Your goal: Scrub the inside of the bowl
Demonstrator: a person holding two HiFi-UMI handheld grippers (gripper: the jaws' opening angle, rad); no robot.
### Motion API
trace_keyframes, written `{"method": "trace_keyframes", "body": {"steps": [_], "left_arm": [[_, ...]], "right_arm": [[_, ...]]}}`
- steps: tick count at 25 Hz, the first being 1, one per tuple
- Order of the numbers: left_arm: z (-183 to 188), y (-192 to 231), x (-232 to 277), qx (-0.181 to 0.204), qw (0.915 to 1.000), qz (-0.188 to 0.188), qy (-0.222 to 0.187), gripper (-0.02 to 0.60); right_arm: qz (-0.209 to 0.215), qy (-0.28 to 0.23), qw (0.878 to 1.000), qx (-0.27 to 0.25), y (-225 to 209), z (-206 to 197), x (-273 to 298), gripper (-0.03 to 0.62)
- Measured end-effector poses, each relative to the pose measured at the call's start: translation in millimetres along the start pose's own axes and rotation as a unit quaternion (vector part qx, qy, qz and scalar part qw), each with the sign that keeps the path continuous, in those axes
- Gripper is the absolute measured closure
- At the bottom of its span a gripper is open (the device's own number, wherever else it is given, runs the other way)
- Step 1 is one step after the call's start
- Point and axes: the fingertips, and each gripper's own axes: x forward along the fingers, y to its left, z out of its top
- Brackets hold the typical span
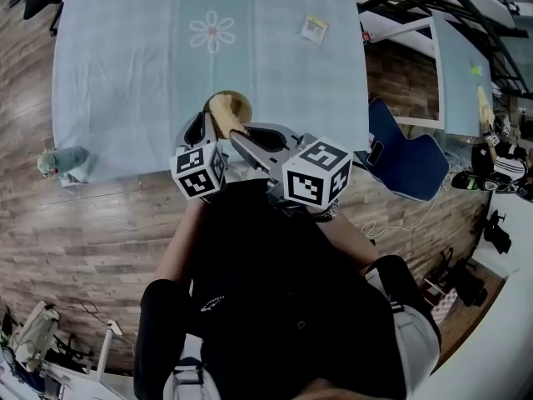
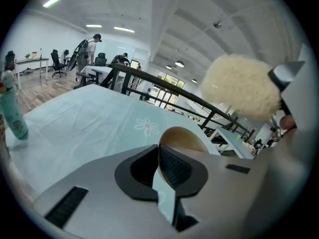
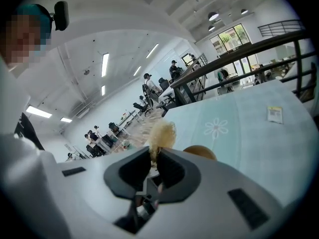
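Left gripper (image 2: 160, 163) has its two dark ribbed pads pressed on the thin rim of the bowl (image 2: 182, 138), so the wall of the bowl stands between them, edge-on to the camera. It is a round bowl of smooth light-brown wood, and it is at the near edge of the tabletop (image 1: 125, 98), directly in front of the person; whether its bottom rests on the cloth, I cannot tell. Beside it, the right gripper (image 3: 152, 169) is closed on the thin handle of the brush (image 3: 162, 132), which rises out between the pads and ends in a fluffy cream-coloured head, rounded and woolly. In the left gripper view this head is above and to the right of the bowl, close to it; contact between them I cannot confirm. Both grippers are pale grey, with a marker cube at the back of each. A light blue cloth with slight wrinkles covers the tabletop, and it has a white flower print (image 1: 211, 32) near the middle. A small square card (image 1: 314, 28) lies flat further to the right, well apart from the bowl. At the left end stands a teal bottle (image 2: 12, 111). Around the tabletop is a floor of wooden planks (image 1: 100, 223), with a dark blue chair (image 1: 408, 161) on the right.
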Motion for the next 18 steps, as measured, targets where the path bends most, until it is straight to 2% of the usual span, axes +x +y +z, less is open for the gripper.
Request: {"method": "trace_keyframes", "body": {"steps": [5, 11, 18], "left_arm": [[-34, 37, 31, -0.035, 0.9981, 0.022, 0.046, 0.557], [-66, 67, 55, -0.091, 0.9913, 0.047, 0.083, 0.557], [-87, 80, 77, -0.127, 0.9856, 0.052, 0.100, 0.557]], "right_arm": [[-0.013, 0.001, 1.000, 0.009, -6, -3, 0, 0.549], [-0.035, 0.001, 0.999, 0.021, -16, -9, -5, 0.549], [-0.043, 0.002, 0.999, 0.029, -21, -12, -5, 0.549]]}}
